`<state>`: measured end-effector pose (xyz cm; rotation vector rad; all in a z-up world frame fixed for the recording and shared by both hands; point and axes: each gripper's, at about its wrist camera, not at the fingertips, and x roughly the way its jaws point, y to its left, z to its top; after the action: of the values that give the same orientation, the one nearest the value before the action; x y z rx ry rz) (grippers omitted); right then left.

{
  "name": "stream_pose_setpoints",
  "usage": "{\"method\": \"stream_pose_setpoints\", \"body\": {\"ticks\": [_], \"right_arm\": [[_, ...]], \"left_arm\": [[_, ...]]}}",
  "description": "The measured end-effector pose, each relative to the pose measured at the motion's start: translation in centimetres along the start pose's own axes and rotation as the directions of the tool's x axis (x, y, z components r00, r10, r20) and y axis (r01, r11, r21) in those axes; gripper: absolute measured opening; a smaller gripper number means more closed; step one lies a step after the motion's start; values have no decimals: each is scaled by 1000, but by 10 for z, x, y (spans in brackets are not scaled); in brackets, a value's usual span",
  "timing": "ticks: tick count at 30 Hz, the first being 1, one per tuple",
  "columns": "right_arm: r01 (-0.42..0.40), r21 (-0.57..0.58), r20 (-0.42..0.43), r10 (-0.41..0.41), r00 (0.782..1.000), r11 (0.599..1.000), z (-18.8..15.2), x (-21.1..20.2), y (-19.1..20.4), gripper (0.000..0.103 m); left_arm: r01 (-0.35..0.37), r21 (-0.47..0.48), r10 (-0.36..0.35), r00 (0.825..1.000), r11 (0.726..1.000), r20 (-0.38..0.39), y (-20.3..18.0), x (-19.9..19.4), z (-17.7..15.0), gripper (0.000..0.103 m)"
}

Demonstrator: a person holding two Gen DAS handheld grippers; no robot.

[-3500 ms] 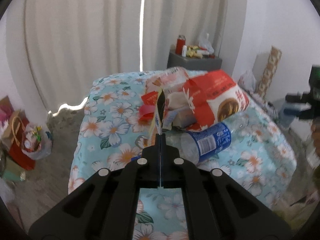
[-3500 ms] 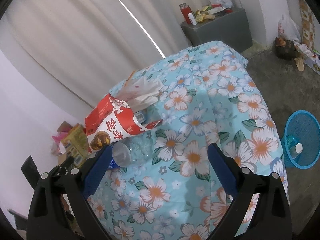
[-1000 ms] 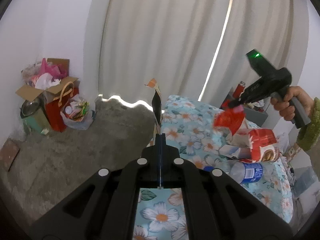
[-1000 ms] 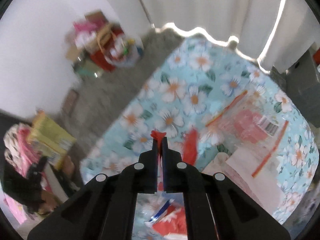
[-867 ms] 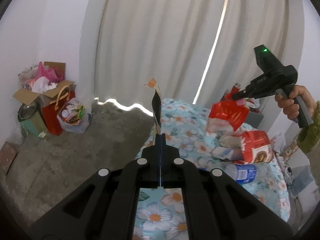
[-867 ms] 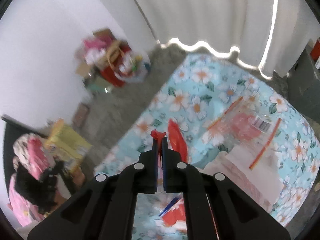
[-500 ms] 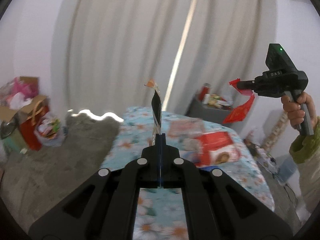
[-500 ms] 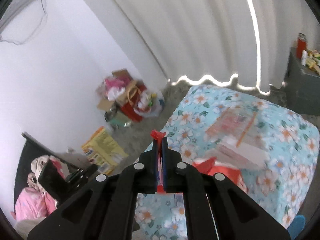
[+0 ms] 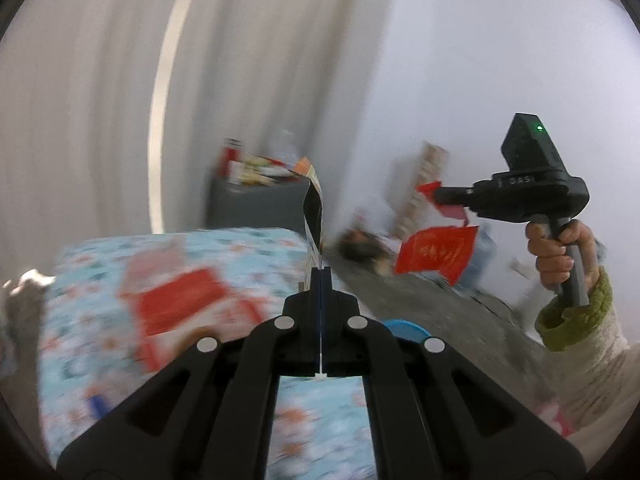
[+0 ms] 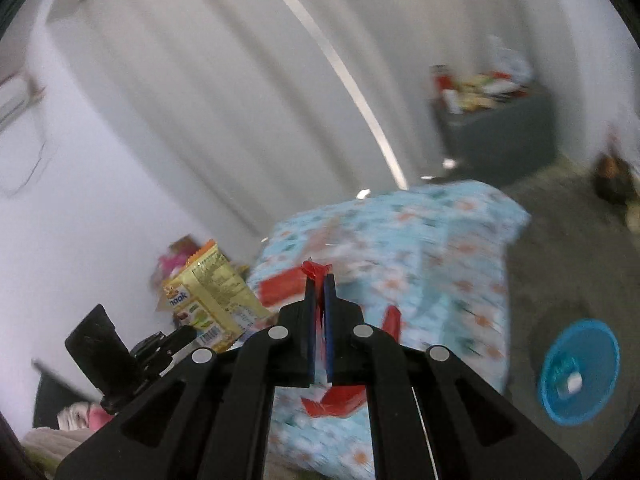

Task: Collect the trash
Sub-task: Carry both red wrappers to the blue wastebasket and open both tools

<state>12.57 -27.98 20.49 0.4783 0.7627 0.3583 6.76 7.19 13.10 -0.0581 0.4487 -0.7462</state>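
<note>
Both grippers raised, apparently clamping wrappers

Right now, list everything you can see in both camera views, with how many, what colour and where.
Yellow snack wrapper: one, yellow, held in the left tool.
Red wrapper: one, red, hanging from the right tool.
Red and white packaging: blurred, count unclear, on the table.
Table: one, light blue floral cloth, centre.
Blue bin: one, blue, on the floor beside the table.
Grey cabinet: one, grey, by the curtains, cluttered top.
Curtains: white, back wall.
Left tool: black, shut on the yellow snack wrapper.
Right tool: black, shut on the red wrapper.
Hand: one, gripping the right tool's handle, green cuff.
</note>
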Motion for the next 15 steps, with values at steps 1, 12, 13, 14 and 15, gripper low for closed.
{"method": "stream_pose_setpoints", "body": {"ticks": [1, 12, 13, 14, 15], "right_arm": [[17, 22, 9, -17, 1000, 1000, -6, -6, -11, 4], [156, 339, 53, -184, 982, 928, -61, -54, -175, 4], [176, 370, 44, -207, 977, 912, -65, -53, -192, 4], [186, 397, 35, -217, 976, 899, -69, -51, -208, 4], [187, 423, 31, -220, 975, 887, -72, -49, -223, 4]], "left_arm": [[23, 9, -23, 1000, 1000, -16, -9, 10, 0, 0], [315, 58, -265, 872, 947, -411, -154, 229, -10, 0], [333, 58, -270, 846, 941, -460, -168, 256, -16, 0], [338, 58, -268, 830, 940, -488, -175, 272, -22, 0], [345, 53, -268, 809, 937, -523, -185, 295, -28, 0]]}}
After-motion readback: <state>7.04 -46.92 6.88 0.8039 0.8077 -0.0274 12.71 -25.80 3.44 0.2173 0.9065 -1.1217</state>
